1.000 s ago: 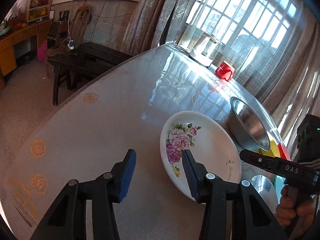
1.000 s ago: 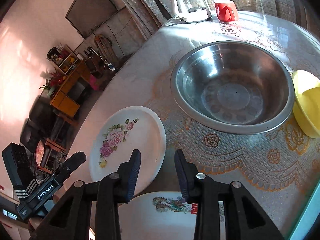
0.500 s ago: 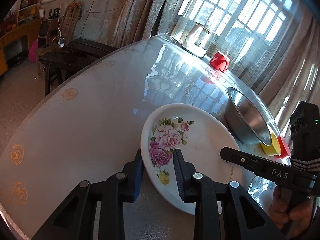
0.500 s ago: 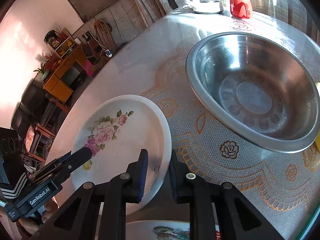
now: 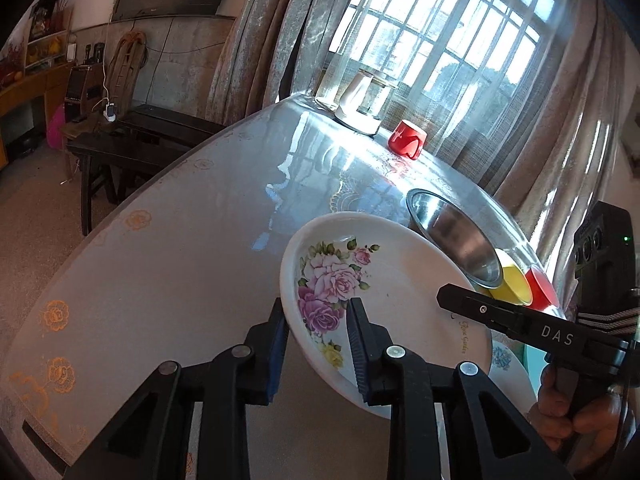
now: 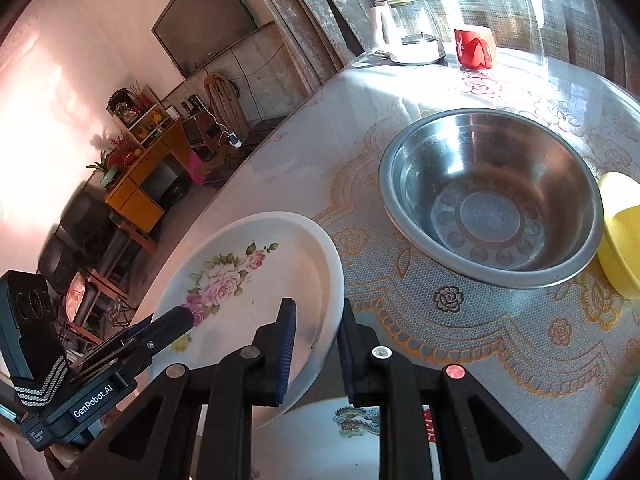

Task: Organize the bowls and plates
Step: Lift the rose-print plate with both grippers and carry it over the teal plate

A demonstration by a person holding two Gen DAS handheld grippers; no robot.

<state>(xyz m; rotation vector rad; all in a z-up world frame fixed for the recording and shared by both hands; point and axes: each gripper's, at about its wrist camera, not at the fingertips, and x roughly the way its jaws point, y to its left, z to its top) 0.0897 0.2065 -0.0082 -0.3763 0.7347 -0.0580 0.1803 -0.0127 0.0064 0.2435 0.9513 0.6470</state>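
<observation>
Both tongs are clenched on the rose plate (image 5: 384, 280): the left gripper (image 5: 316, 344) pinches one edge and the right gripper (image 6: 318, 344) pinches the other, and the plate is tipped up off the table (image 5: 168, 264). This looks like the lifting step. Next, both hands should probably carry it together and set it softly on the dragon plate (image 6: 320, 436) below.

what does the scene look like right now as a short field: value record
held item: rose plate, tilted, lifted off the table
left gripper: shut on the plate's near rim
right gripper: shut on the opposite rim
steel bowl: empty, upright on the table
yellow bowl: just right of the steel bowl
dragon plate: flat on the table, below the right gripper
far end: red mug, glass kettle
</observation>
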